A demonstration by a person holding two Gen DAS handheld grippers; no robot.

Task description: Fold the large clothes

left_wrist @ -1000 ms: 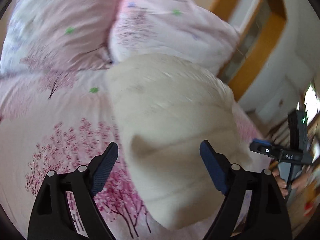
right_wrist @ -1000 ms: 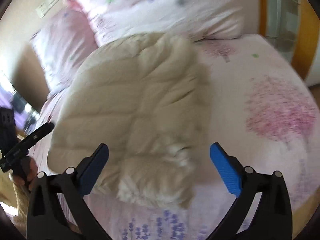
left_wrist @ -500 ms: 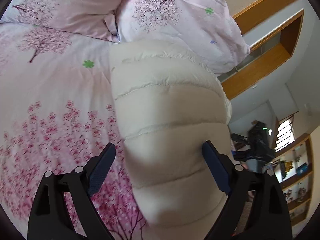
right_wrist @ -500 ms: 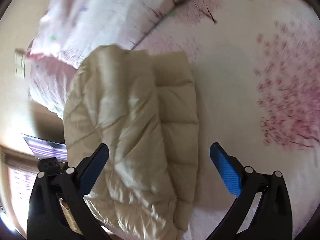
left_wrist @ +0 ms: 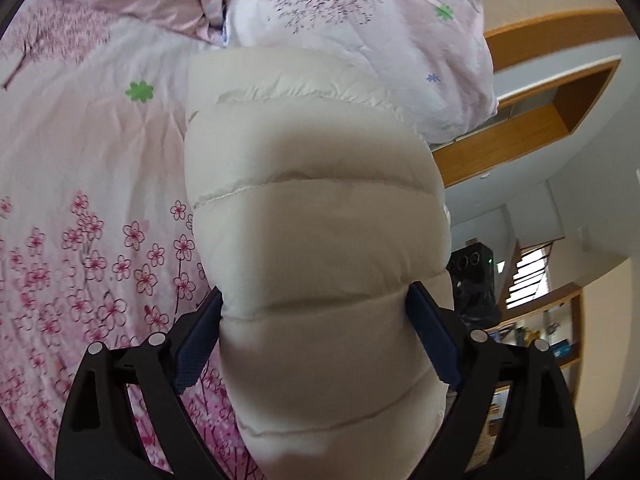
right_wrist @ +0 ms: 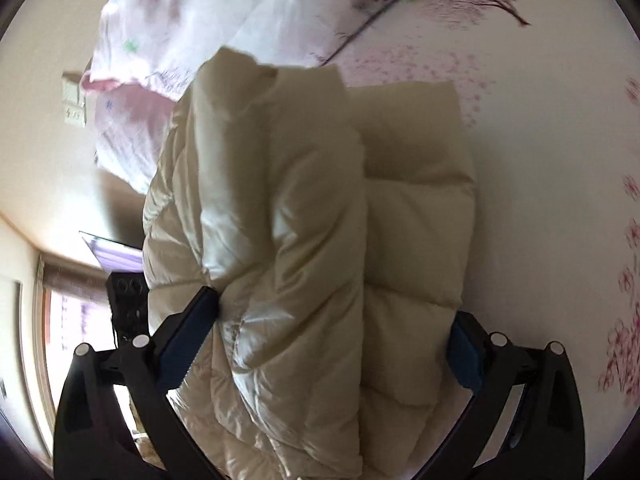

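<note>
- Cream puffer jacket (left_wrist: 316, 240) folded into a thick bundle, lying on the bed (left_wrist: 100, 168) just below the pillows (left_wrist: 360, 12).
- Left hand-held gripper (left_wrist: 316, 340): wide apart, both pads pressed against the bundle's sides.
- Right hand-held gripper (right_wrist: 332, 344): wide too, straddling the jacket (right_wrist: 304, 220); looks like contact, but its right pad is partly hidden.
- Floral pink sheet (right_wrist: 540, 160) around it.

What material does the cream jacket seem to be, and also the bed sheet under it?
The cream jacket looks like a padded puffer with a thin synthetic shell: stitched bulging channels and a slight sheen on the folds. The filling is not visible. The bed sheet looks like matte woven fabric, perhaps cotton, printed with pink blossoms and finely creased.
</note>
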